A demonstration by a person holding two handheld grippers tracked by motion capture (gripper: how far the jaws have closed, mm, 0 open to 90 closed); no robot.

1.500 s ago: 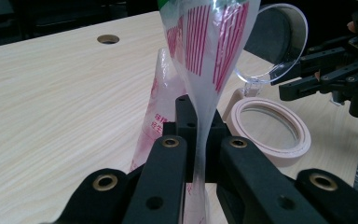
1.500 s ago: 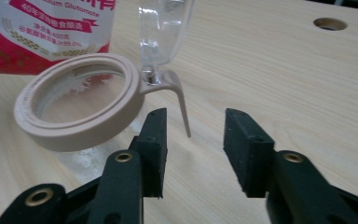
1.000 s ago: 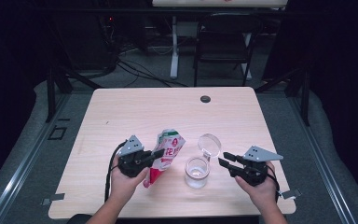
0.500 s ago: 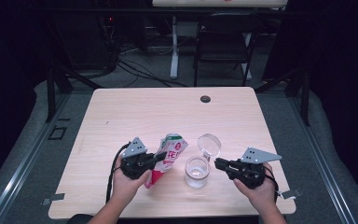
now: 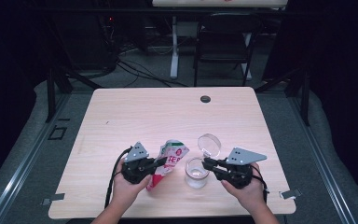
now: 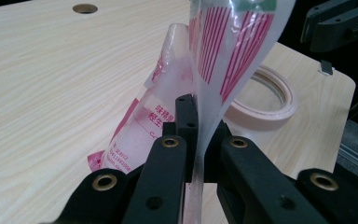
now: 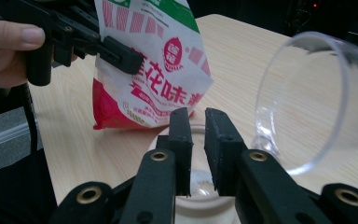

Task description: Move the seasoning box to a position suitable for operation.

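Near table [image 5: 121, 116] front edge: pouch [image 5: 168, 161], tilted, clamped by left claw [image 5: 161, 162]; jar [image 5: 196, 172] beside it, right claw [image 5: 208, 163] just reopening slightly around rim. Steady jar before pouring.

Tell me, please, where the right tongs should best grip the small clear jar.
Probably the rim of the jar on its right side, near the right tongs, one jaw inside, one outside. The open lid blocks the far side and the bag, pinched in the left tongs, leans at its left. The right jaws have just opened slightly, nothing clearly between them.
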